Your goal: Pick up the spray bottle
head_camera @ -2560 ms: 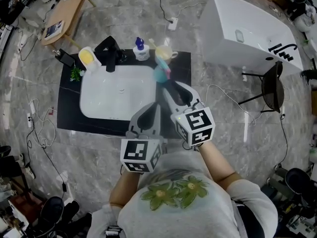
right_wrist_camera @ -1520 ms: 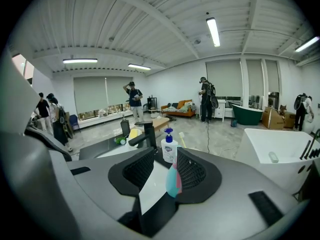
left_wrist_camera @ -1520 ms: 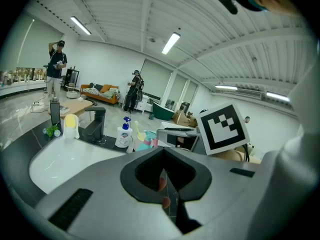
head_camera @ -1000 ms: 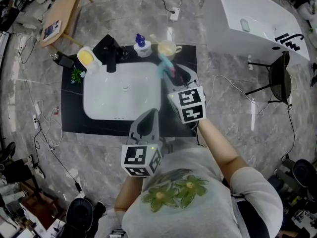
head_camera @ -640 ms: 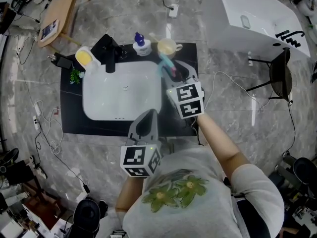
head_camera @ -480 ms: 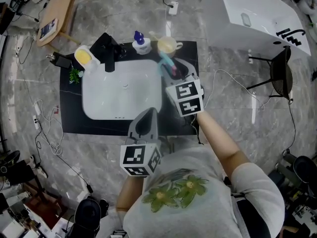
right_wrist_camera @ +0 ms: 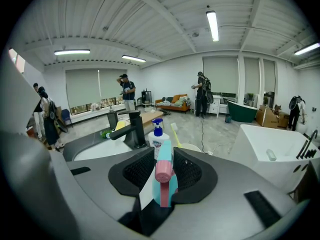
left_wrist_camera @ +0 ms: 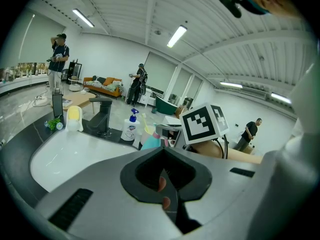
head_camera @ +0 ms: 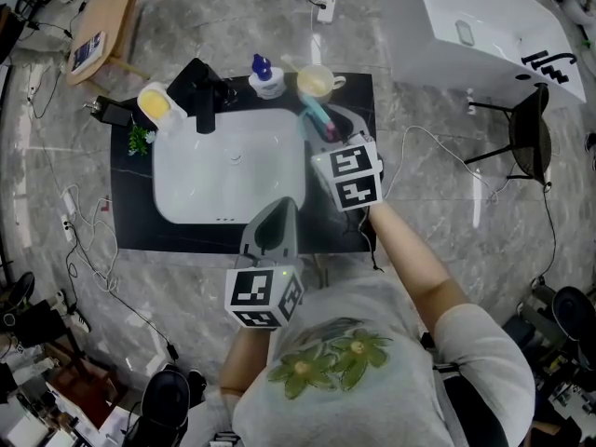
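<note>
— Checking the right gripper point(head_camera: 327, 128)?
— Clamped on the spray bottle point(right_wrist_camera: 162, 184), teal with a pink nozzle, pinched between the ribbed pads. Reached out on a straight forearm from lower right to just above centre frame, with the marker cube turned upward.
— And placing the bottle?
— Just right of the white basin point(head_camera: 177, 214), over the black counter point(head_camera: 130, 203), below the yellow cup point(head_camera: 317, 83) and the pump soap bottle point(head_camera: 265, 80). Cannot tell whether standing on the counter or lifted off it.
— Turning to the left gripper point(head_camera: 282, 209)?
— Pressed together on nothing. Held close to the torso at lower centre, pointing up the frame at the basin's front rim, well apart from the bottle.
</note>
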`<state>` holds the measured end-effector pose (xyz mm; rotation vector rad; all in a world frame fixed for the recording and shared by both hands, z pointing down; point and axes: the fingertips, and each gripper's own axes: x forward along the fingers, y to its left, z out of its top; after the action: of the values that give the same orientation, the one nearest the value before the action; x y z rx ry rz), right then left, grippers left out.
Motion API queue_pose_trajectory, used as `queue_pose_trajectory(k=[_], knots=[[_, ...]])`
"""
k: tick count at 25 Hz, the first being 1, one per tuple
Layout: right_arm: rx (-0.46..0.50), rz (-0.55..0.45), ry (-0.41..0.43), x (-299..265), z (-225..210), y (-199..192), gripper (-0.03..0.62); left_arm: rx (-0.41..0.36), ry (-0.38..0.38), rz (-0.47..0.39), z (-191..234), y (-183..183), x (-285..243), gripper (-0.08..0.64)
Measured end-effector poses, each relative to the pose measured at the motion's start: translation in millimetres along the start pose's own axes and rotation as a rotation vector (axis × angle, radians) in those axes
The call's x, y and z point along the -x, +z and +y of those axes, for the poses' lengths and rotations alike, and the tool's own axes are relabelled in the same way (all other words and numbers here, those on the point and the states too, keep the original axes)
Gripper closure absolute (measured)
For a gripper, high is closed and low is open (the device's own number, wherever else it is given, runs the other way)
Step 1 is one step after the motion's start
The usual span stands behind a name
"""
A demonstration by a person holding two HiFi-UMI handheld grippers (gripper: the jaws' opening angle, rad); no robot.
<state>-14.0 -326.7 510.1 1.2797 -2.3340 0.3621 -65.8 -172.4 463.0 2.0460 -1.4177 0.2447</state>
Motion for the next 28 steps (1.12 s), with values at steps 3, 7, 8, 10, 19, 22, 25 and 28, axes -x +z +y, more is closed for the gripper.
queue_pose_trajectory(k=[3,7,8,10,19,22,25,28], knots=[[0.005,0.006,-0.007,-2,0,-2,0.473,-0.013,-0.002,-0.009,0,5,-4,0.551],[0.016,0.004,-0.024,-4,-1,-2,0.499,-0.028,-0.007,-0.027,0,13,-9,0.551],[0.016,0.004,-0.023,-4,-2,-2,0.499,-0.03,-0.009,-0.032,-1,15,-10,0.551],[0.013,0.006,-0.016,-5,-3,-2,0.5,-0.032,-0.01,-0.04,-1,19,-13,0.551],[-0.002,-0.001,0.007,-6,-6,-1,0.506,-0.024,-0.004,-0.058,4,28,-16,0.551],[-0.013,0.007,0.008,-7,-7,-1,0.506,-0.022,-0.004,-0.059,6,30,-16,0.551],[-0.023,0.01,0.009,-6,-9,0,0.508,-0.027,-0.004,-0.062,6,32,-14,0.551],[-0.021,0.01,0.003,-5,-11,1,0.508,-0.033,-0.008,-0.063,5,33,-13,0.551]])
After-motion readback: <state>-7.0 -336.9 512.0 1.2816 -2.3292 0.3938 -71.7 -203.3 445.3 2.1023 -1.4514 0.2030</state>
